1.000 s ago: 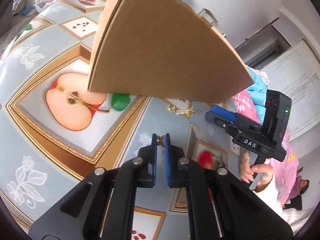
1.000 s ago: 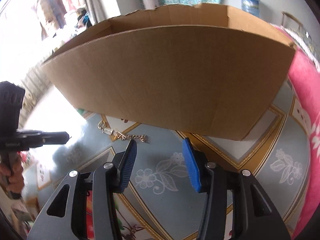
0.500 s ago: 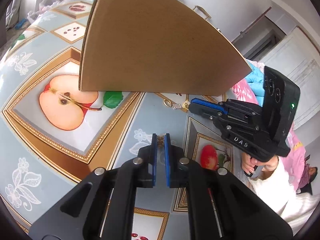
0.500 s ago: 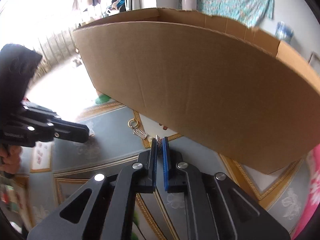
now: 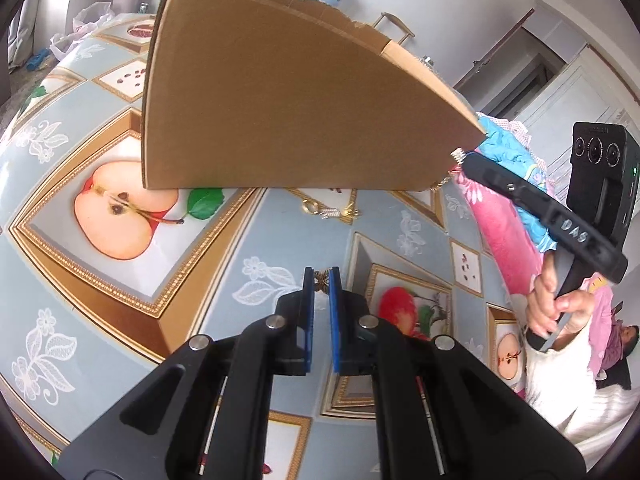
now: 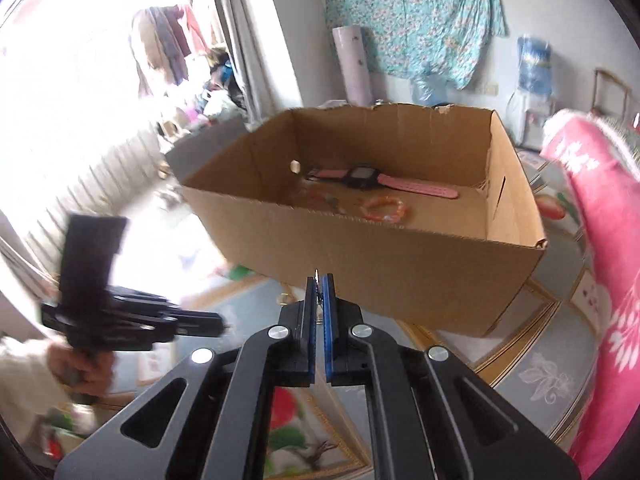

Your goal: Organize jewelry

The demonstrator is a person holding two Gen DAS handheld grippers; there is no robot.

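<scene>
1. Jewelry lies in three places: inside the cardboard box (image 6: 360, 248), on the surface (image 5: 280, 240) before it, and in both claws.
2. Inside the box, a pink-strapped watch (image 6: 380, 180) lies toward the far wall, with an orange beaded bracelet (image 6: 384, 209) nearer the front wall.
3. A gold chain with a ring clasp (image 5: 328, 211) lies on the surface just beside the box's near bottom edge, apart from both claws.
4. The left claw (image 5: 321, 276) is closed on a small gold piece (image 5: 321, 279), pinched at the very tips of its blue pads; what kind of piece it is cannot be told.
5. The right claw (image 6: 319, 280) is pressed tight on a thin pale sliver of jewelry (image 6: 317, 276) that pokes out at its tips, in front of the box's front wall.
6. In the left wrist view, that right claw holds a small sparkling piece at the box's right corner, with a gold chain hanging from it.
7. The surface wears a blue cloth printed with apples in gold frames.
</scene>
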